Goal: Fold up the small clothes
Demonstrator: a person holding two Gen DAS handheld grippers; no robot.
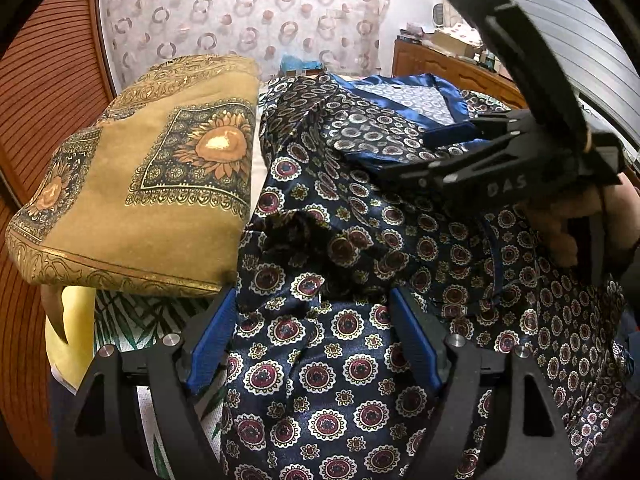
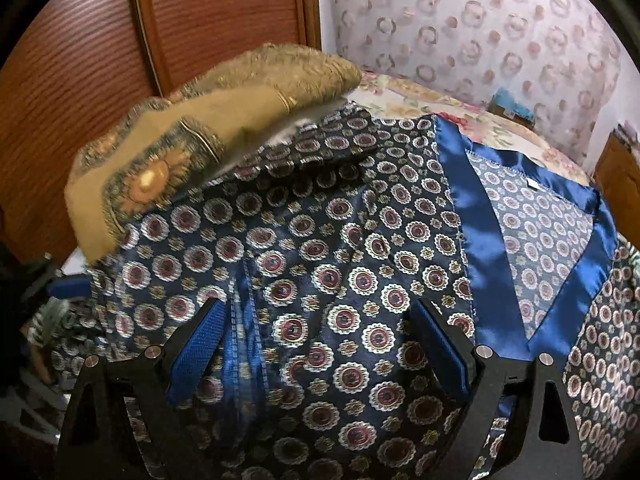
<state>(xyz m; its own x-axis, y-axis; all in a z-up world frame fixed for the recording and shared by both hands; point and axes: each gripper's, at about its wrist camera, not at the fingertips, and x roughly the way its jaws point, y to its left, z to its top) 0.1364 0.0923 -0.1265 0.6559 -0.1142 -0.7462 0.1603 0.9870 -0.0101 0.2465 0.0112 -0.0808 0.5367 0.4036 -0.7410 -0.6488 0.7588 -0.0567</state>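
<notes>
While the left gripper hangs low over the bed, its 2 blue-padded fingers stand apart with a bunched fold of the navy satin garment lying between them; the pads do not visibly press on the cloth, so the claw reads as released. The garment, dark blue with round red-and-white medallions, spreads across most of the bed in front of both cameras. In the right wrist view, the right gripper also stands wide and released above the same garment, its blue pads clear of the fabric beneath. Just past that gripper, a plain bright-blue satin band frames the neckline, where the paler reverse of the cloth shows. In the left wrist view, the right gripper appears from the side, held in a person's hand over the garment's collar area. To the left of the garment, touching its edge, lies a folded tan cloth with sunflower prints. Further back, a flowered bedspread shows beyond the garment, then a patterned curtain and a wooden slatted panel behind the bed.
</notes>
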